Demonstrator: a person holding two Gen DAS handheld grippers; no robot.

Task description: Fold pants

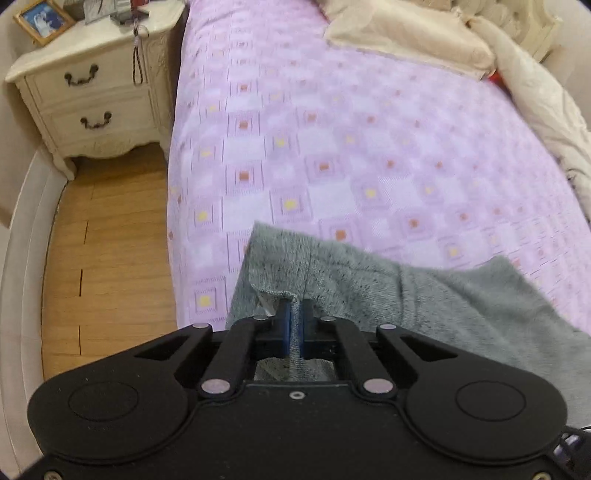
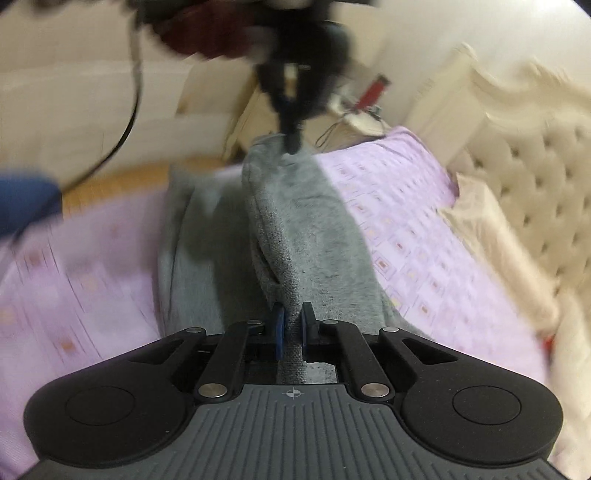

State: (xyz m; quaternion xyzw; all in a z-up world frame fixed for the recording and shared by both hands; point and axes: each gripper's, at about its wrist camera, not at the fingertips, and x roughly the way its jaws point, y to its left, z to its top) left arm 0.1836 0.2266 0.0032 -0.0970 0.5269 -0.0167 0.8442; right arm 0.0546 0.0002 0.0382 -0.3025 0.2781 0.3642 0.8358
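Note:
Grey knit pants [image 1: 369, 288] lie on a purple patterned bedspread [image 1: 332, 147]. My left gripper [image 1: 294, 314] is shut on a hemmed edge of the pants, which runs off to the right. In the right wrist view the pants [image 2: 306, 229] stretch as a raised band between both grippers above the bedspread [image 2: 424, 229]. My right gripper [image 2: 293, 325] is shut on the near end of the cloth. The left gripper [image 2: 291, 142] shows far off, pinching the other end. The right wrist view is motion-blurred.
A cream nightstand [image 1: 85, 92] with a framed photo [image 1: 42, 20] stands left of the bed on a wooden floor [image 1: 110, 258]. Cream pillows [image 1: 406, 40] and a quilt [image 1: 546, 110] lie at the head. A tufted headboard [image 2: 535, 166] is at right.

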